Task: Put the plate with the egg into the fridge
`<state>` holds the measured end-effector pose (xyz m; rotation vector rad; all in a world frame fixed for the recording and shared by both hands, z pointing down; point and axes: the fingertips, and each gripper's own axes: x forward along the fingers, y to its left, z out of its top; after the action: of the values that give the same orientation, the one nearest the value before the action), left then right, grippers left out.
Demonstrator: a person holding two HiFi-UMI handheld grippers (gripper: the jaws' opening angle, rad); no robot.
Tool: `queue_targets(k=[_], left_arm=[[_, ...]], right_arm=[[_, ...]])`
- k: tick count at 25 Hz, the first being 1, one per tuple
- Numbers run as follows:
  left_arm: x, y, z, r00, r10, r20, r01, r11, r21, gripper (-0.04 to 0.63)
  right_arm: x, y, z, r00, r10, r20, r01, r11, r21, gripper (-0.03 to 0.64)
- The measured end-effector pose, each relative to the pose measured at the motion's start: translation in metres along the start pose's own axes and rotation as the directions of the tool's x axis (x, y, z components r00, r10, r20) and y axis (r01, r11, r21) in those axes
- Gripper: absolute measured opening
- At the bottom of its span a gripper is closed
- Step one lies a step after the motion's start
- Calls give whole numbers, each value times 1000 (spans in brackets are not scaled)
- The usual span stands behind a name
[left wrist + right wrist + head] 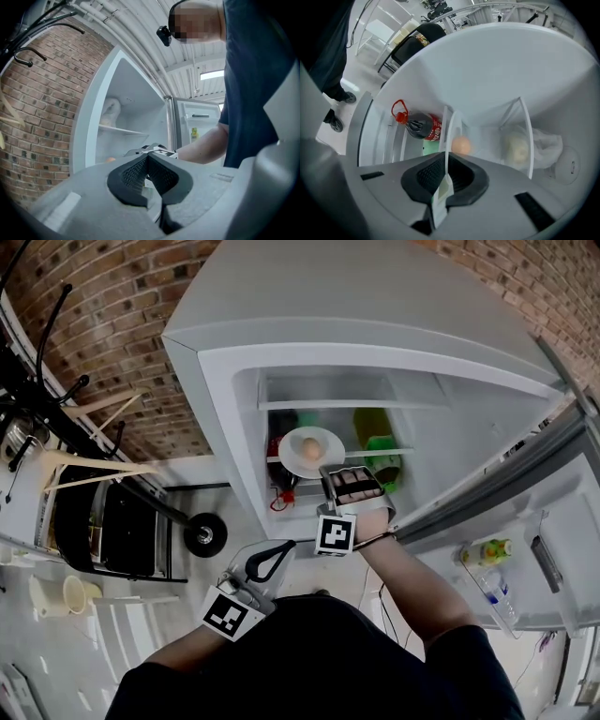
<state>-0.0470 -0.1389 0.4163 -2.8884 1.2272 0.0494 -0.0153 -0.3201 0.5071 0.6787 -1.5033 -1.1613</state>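
Note:
A white plate (310,451) with a brown egg (311,450) on it is held level inside the open fridge (234,381), over the middle shelf. My right gripper (330,476) is shut on the plate's near rim. In the right gripper view the plate (448,136) runs edge-on between the pads (459,176), with the egg (461,145) just beyond my right gripper (446,161). My left gripper (270,559) hangs back near my body, outside the fridge. In its own view my left gripper (147,174) is shut with nothing in it.
A cola bottle with a red cap (421,125) lies beside the plate, and a pale bag (520,147) sits deeper in. Green bottles (377,454) stand on the shelf's right. The open door (525,549) holds bottles at right. A black chair (112,526) stands at left.

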Motion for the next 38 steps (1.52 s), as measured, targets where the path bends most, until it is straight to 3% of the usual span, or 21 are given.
queue_targets(k=[17, 25, 38], left_arm=[[-6, 11, -6, 999, 32, -17, -32, 999, -19, 5], [-5, 9, -9, 1000, 22, -21, -22, 1000, -19, 5], [-7, 11, -9, 999, 32, -21, -32, 999, -18, 5]], right_arm=[[38, 7, 9, 998, 67, 2, -67, 997, -40, 20], [50, 15, 12, 976, 217, 5, -216, 974, -61, 40], [63, 21, 20, 953, 302, -24, -303, 950, -71, 67]])
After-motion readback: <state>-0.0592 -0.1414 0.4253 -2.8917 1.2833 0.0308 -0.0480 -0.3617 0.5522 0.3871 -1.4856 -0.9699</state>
